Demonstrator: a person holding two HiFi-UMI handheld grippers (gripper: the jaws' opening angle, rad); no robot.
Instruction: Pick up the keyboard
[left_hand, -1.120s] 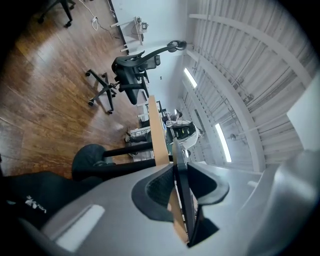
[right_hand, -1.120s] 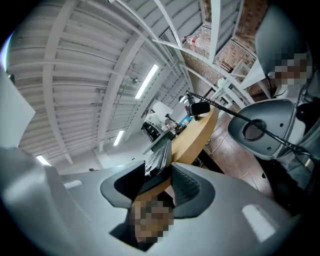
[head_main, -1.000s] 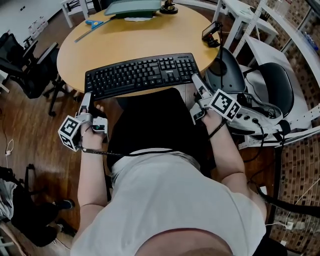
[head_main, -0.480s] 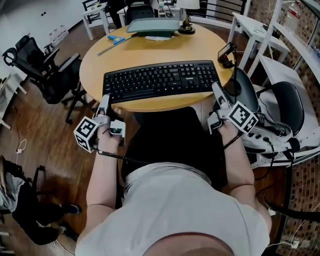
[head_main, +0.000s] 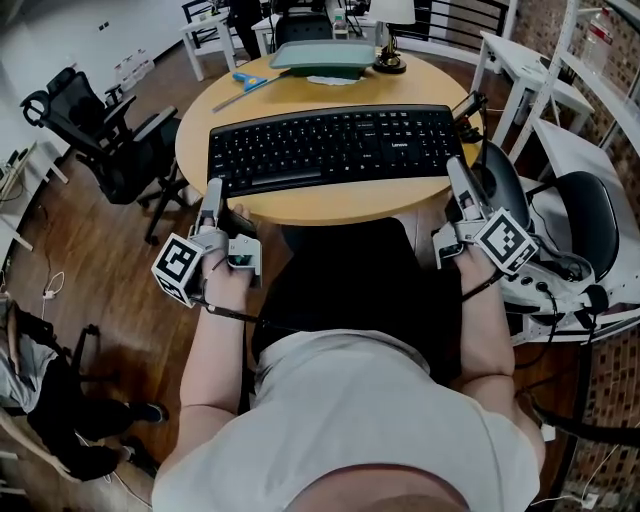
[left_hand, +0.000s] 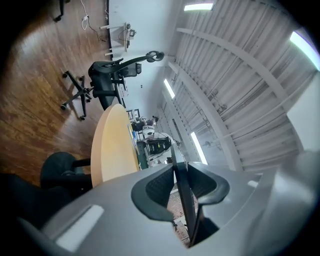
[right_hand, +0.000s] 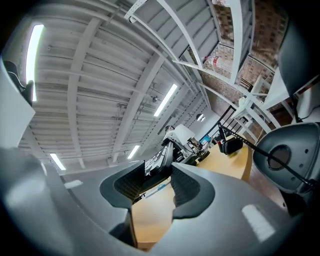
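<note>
The black keyboard (head_main: 335, 145) hangs level above the round wooden table (head_main: 330, 207), held by its two short ends. My left gripper (head_main: 213, 190) is shut on its left end, where the thin dark edge (left_hand: 175, 157) runs between the ribbed pads (left_hand: 159, 187). At the other end my right gripper (head_main: 455, 172) is shut on the right end, and the keyboard (right_hand: 159, 162) shows wedged between that gripper's pads (right_hand: 187, 187). Both grippers point slightly upward, away from the seated person.
At the table's far side lie a grey stand (head_main: 325, 55), a blue tool (head_main: 248, 80) and a lamp base (head_main: 390, 65); a black device (head_main: 468, 105) sits at its right edge. A black office chair (head_main: 110, 130) stands left, a grey chair (head_main: 580, 220) right.
Both grippers have risen together with the keyboard, which has come up off the table and closer to the head camera. The grip at each end looks the same.
</note>
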